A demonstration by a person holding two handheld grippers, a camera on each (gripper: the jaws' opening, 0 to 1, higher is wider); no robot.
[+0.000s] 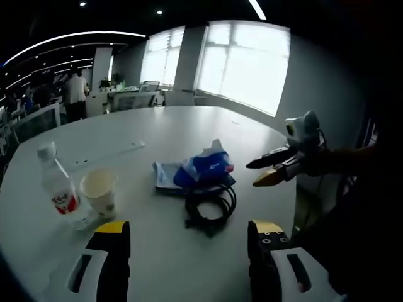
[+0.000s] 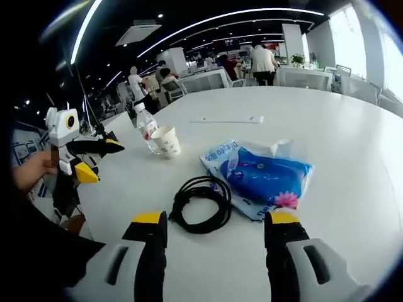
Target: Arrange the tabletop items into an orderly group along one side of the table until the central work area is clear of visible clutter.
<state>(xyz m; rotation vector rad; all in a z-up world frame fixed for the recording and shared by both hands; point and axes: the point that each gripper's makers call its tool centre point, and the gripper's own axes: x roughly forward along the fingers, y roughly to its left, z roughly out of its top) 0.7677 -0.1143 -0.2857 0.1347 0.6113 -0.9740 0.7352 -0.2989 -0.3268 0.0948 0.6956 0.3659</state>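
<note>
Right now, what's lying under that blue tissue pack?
The blue tissue pack rests on a flat, light-blue printed packet whose edge sticks out toward the paper cup. Whatever else lies beneath is covered.

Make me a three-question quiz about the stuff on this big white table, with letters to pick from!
1. Where is the white paper cup?
A. beside the clear plastic bottle with a red label
B. on the coiled black cable
C. inside the blue tissue pack

2. How many bottles stand on the white table?
A. three
B. one
C. none

3. How are the left gripper and right gripper?
A. both clamped on the cable
B. one holds the cup
C. both open, holding nothing

Answers: 1 A, the cup stands right next to the bottle. 2 B, just one bottle shows. 3 C, each pair of jaws stands apart with bare table between.
</note>
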